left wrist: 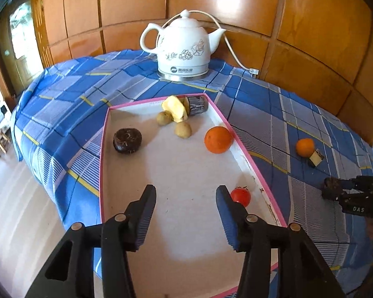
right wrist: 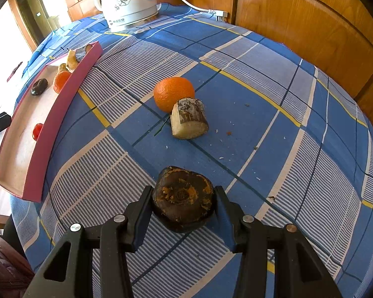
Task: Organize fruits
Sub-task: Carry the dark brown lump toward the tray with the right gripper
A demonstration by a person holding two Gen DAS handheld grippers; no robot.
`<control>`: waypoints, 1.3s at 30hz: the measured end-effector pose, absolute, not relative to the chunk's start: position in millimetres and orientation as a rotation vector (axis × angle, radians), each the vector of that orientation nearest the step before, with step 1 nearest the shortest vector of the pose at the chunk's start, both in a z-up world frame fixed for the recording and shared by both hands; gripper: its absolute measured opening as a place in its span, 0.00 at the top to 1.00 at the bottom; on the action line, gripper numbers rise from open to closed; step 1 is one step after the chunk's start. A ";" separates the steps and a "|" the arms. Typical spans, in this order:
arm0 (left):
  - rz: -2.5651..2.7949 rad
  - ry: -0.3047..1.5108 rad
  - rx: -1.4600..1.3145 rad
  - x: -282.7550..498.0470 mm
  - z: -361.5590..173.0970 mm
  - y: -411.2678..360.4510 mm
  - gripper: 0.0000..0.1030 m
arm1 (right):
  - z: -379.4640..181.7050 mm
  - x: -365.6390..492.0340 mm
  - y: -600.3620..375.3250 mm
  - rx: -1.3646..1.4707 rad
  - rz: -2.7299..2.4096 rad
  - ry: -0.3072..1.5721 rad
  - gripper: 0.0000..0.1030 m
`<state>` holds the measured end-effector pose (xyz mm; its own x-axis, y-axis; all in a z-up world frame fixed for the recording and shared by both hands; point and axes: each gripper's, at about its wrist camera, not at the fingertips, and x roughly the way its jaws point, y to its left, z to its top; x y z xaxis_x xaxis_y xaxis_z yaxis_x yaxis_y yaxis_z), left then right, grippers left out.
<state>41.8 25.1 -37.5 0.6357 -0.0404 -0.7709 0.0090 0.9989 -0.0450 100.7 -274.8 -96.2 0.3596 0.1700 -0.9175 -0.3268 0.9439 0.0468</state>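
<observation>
Nearest, at the bottom of the right wrist view: right gripper (right wrist: 184, 198) clenched on a dark round fruit (right wrist: 182, 197), both pads flat against its flanks, its scarred brown-orange face turned up toward the lens. Squat thing, no real long axis, so no turning of the wrist called for. Seemingly lifted off or just resting on the checked cloth (right wrist: 273, 129); hard to tell which.

Crux of the coming move: pink-rimmed tray (right wrist: 62, 114) off along the left edge of that frame, well apart from the held fruit, its long side running from lower left up toward upper left. Probably a carry leftward across the cloth and over the near wall.

In the left wrist view, bottom centre: left gripper (left wrist: 185, 198) released, jaws apart over bare tray floor, nothing between them. Small red tomato (left wrist: 240, 196) just right of the right-hand finger, inside the tray (left wrist: 266, 188). Closer to the tray, then, but empty; the load sits with the other hand.

Farther up the tray: an orange (left wrist: 218, 139) against the right wall, another dark fruit (left wrist: 127, 140) to the left.

Mid-frame in the right wrist view, not yet sorted: a second orange (right wrist: 174, 93) touching a cut stub (right wrist: 189, 118). White kettle (right wrist: 129, 0) at the top.
</observation>
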 end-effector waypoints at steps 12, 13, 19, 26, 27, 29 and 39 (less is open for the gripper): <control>-0.041 0.881 -0.018 39.5 -39.3 21.4 0.46 | -96.6 101.0 -274.6 -0.152 0.320 1.161 0.53; -0.040 0.880 -0.018 39.2 -39.1 21.8 0.46 | -96.9 100.8 -274.5 -0.152 0.320 1.161 0.53; -0.040 0.876 -0.027 36.9 -37.5 25.4 0.46 | -99.2 100.4 -272.7 -0.173 0.311 1.159 0.53; -0.018 0.871 -0.065 36.3 -36.3 43.6 0.46 | -83.5 96.4 -264.7 -0.170 0.308 1.142 0.53; -0.004 0.866 -0.077 36.6 -35.5 49.4 0.46 | -75.7 94.5 -259.8 -0.158 0.325 1.123 0.53; 0.015 0.860 -0.092 36.6 -34.7 58.4 0.46 | -65.6 91.5 -250.4 -0.141 0.359 1.098 0.53; 0.085 0.850 -0.149 29.7 -37.5 94.1 0.46 | -31.9 89.0 -145.4 -0.132 0.588 1.013 0.53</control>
